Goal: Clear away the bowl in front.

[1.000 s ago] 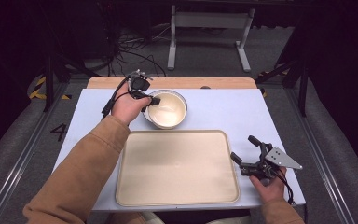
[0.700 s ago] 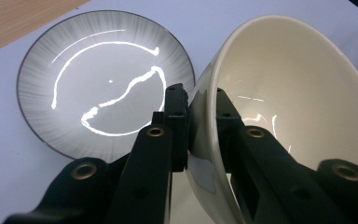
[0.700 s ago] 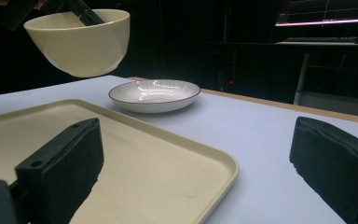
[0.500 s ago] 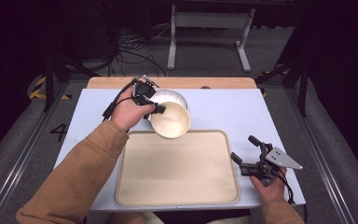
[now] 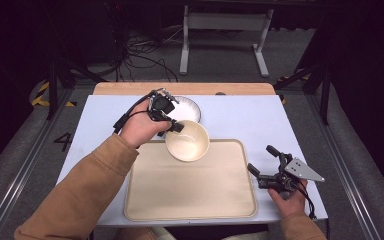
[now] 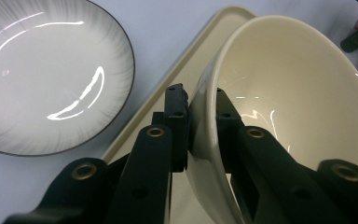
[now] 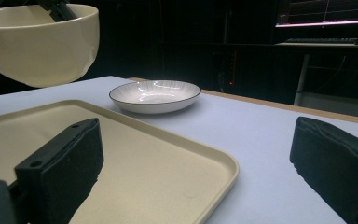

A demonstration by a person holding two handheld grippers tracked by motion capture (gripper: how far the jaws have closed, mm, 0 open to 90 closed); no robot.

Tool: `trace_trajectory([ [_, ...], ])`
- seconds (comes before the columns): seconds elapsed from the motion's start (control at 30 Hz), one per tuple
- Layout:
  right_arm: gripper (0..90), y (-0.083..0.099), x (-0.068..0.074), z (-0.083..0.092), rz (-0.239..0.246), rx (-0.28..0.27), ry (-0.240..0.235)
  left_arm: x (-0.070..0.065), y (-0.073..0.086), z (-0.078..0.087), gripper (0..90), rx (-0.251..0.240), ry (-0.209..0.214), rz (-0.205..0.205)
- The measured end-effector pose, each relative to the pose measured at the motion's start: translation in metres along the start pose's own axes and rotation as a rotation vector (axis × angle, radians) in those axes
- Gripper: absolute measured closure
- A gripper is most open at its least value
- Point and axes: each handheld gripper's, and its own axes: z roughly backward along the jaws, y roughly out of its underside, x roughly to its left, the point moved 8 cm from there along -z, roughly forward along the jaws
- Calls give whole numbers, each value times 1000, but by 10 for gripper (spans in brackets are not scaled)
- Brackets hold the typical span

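Note:
My left gripper (image 5: pixel 172 125) is shut on the rim of a cream bowl (image 5: pixel 187 141) and holds it tilted in the air over the far edge of the beige tray (image 5: pixel 190 200). In the left gripper view one jaw of the gripper (image 6: pixel 200 100) is outside the bowl (image 6: pixel 298 93) wall and the other inside. A white plate with a dark rim (image 5: pixel 186 106) lies on the table behind the bowl. At the right of the tray my right gripper (image 5: pixel 261 158) rests open, nothing between its jaws.
From the right gripper (image 7: pixel 200 154) view the bowl (image 7: pixel 37 42) hangs above the tray (image 7: pixel 121 158), with the plate (image 7: pixel 154 95) beyond. The white tabletop (image 5: pixel 250 120) ends in a wooden strip at the far edge. Dark floor and stand legs lie behind.
The left gripper has lifted the bowl off the plate and carried it nearer and rightward, over the tray's far edge. The right gripper has stayed put.

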Motion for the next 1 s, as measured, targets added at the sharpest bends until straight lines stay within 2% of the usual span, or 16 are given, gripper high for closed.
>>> trace_trajectory([
  [0.2,28,0,0,0,4,1,2,-9,5,-9,813,34,34,-20],
  [0.5,28,0,0,0,2,1,1,-15,13,-22,813,75,51,-45],
  [0.6,28,0,0,0,4,2,1,-18,14,-25,813,89,49,-68],
  [0.73,28,0,0,0,5,2,0,-21,17,-30,813,101,59,-64],
  [1.0,28,0,0,0,5,2,-1,-25,25,-46,813,144,68,-86],
])
